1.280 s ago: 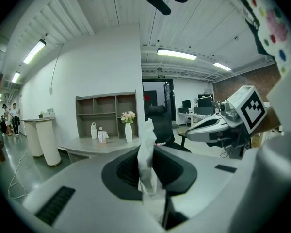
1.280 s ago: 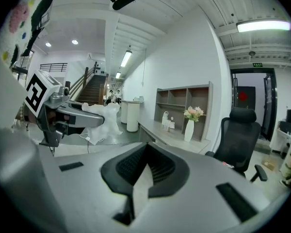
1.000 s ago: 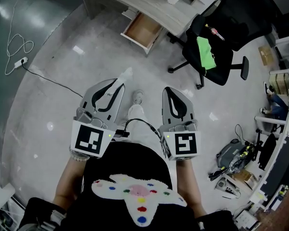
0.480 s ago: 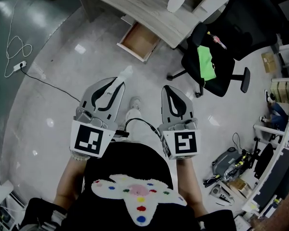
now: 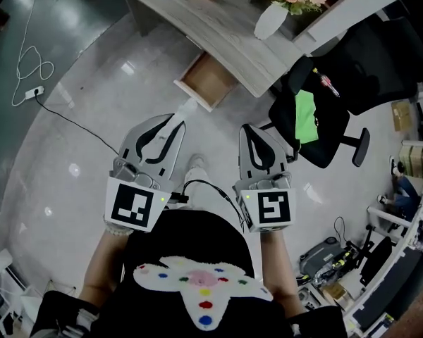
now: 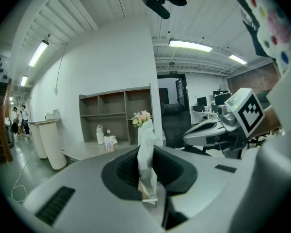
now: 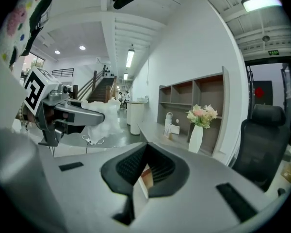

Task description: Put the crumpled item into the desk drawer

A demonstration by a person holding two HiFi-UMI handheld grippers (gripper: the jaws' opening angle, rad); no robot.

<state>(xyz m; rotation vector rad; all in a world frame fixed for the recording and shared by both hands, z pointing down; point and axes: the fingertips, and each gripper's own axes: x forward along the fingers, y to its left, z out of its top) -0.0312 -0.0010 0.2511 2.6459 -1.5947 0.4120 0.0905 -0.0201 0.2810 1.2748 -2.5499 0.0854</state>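
The crumpled item, judged light, soft and prone to slip, is clamped by its lower end between the left gripper's fingers, short of the open drawer under the bench edge, while the right gripper's fingers are together on nothing.

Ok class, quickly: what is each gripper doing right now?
Left gripper: closed on the crumpled white item.
Right gripper: closed, holding nothing.
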